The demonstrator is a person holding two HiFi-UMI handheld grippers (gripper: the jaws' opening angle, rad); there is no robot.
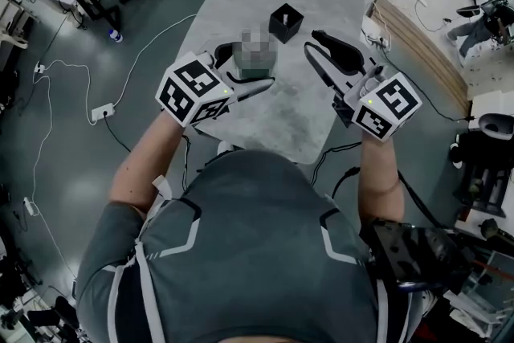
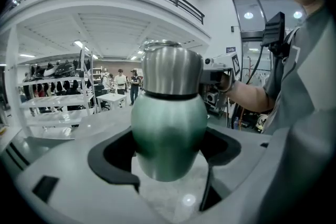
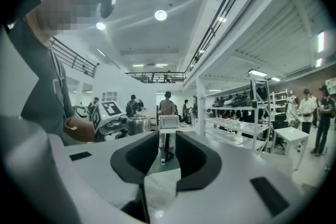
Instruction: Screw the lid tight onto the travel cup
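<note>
Your left claw [image 2: 169, 148] grips the travel cup [image 2: 168, 128] by its body, upright on the tabletop [image 1: 297, 116], steel lid [image 2: 170, 70] seated on top. Your right claw [image 1: 312, 43] is empty, jaws narrow, near the cup's right; lid lies to its left.

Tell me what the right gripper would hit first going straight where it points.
Probably nothing close: the right gripper has open, empty jaws, and ahead lies only bare grey tabletop, then its edge. The green travel cup with the steel lid sits left of that line, though depth is unclear.
</note>
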